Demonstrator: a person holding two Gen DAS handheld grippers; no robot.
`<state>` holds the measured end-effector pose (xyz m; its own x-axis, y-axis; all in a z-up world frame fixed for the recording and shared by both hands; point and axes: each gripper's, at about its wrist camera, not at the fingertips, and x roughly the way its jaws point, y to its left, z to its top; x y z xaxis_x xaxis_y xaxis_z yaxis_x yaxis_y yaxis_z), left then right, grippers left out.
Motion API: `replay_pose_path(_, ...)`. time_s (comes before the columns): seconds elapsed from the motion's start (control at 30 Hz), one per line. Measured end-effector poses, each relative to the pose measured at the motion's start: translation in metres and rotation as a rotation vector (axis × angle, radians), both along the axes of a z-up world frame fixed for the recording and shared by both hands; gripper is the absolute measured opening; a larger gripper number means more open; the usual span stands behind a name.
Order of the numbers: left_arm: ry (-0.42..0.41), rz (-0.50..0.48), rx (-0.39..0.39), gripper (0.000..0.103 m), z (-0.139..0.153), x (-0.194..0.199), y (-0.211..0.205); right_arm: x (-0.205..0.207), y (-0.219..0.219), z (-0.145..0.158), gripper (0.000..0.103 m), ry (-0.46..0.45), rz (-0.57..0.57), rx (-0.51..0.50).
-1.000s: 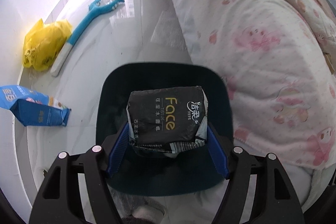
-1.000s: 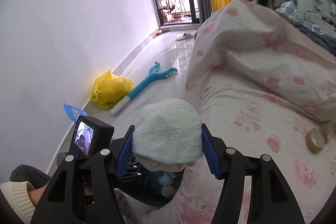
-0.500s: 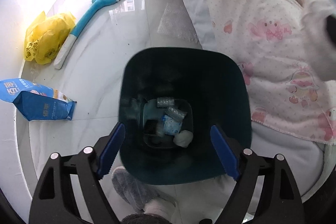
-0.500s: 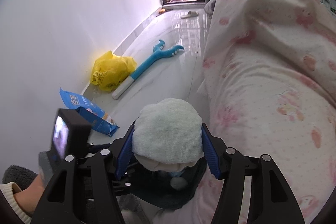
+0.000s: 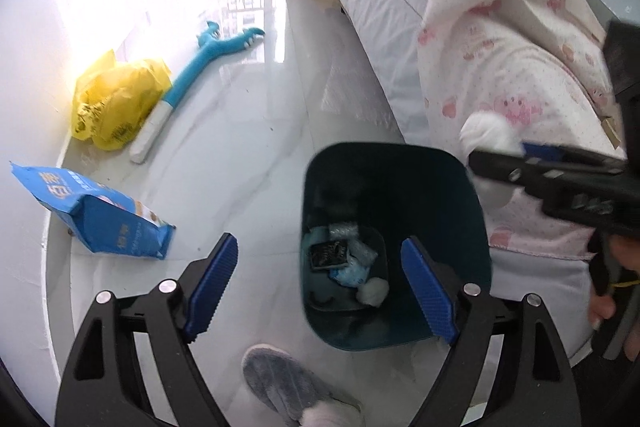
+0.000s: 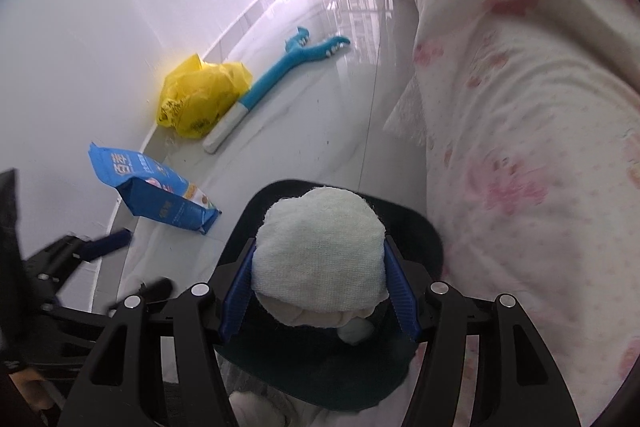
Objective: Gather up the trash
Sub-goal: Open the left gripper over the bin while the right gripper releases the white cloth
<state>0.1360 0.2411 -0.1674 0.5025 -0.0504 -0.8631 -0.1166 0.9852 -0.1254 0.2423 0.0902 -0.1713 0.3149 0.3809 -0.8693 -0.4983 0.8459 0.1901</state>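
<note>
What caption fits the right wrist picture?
Right gripper holds a white cloth wad over the dark bin.

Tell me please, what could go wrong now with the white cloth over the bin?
1. The right tool grips the wadded white cloth near the bed-side rim of the dark teal plastic bin; released there, it may land on the pink-patterned blanket or floor.
2. The open left tool hangs over the same bin; the tools could collide.
</note>
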Motion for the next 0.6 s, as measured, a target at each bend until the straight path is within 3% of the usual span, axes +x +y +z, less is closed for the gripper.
replay_pose_path(0.3,-0.156,-0.009,0.033,0.084,0.04,-0.018,0.015,0.001,0.019,-0.035,0.062,0.063,0.016,-0.073)
replay_pose_path(0.6,-0.301,-0.022,0.037,0.073,0.079,-0.032,0.022,-0.003,0.033,-0.067,0.062,0.107,0.039,-0.169)
